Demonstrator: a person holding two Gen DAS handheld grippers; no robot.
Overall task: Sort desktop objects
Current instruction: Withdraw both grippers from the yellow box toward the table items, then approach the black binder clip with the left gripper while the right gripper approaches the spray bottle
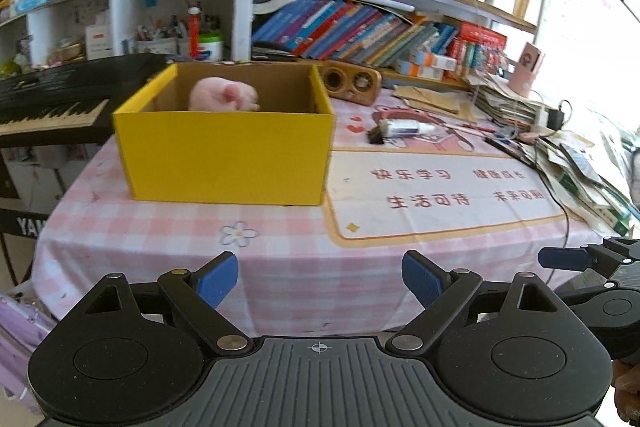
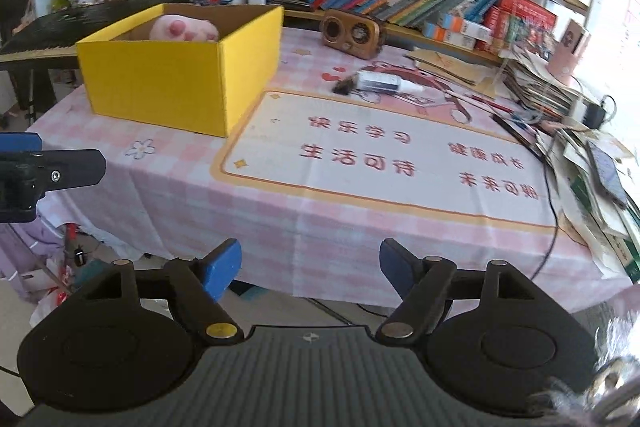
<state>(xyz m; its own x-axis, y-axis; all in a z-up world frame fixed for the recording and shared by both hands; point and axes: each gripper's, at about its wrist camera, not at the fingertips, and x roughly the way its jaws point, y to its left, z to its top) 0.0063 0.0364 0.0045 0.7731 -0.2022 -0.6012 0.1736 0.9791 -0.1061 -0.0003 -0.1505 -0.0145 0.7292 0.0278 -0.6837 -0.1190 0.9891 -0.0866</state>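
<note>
A yellow cardboard box stands on the pink checked tablecloth, with a pink plush paw inside it. Behind the printed desk mat lie a white glue bottle and a small dark brush. My left gripper hovers open before the table's near edge, nothing between its blue pads. My right gripper is open too, also empty, off the table's front edge to the right of the left one.
A wooden speaker sits behind the box. Stacks of papers and books crowd the table's right side, with cables. A black keyboard stands to the left. Bookshelves fill the back.
</note>
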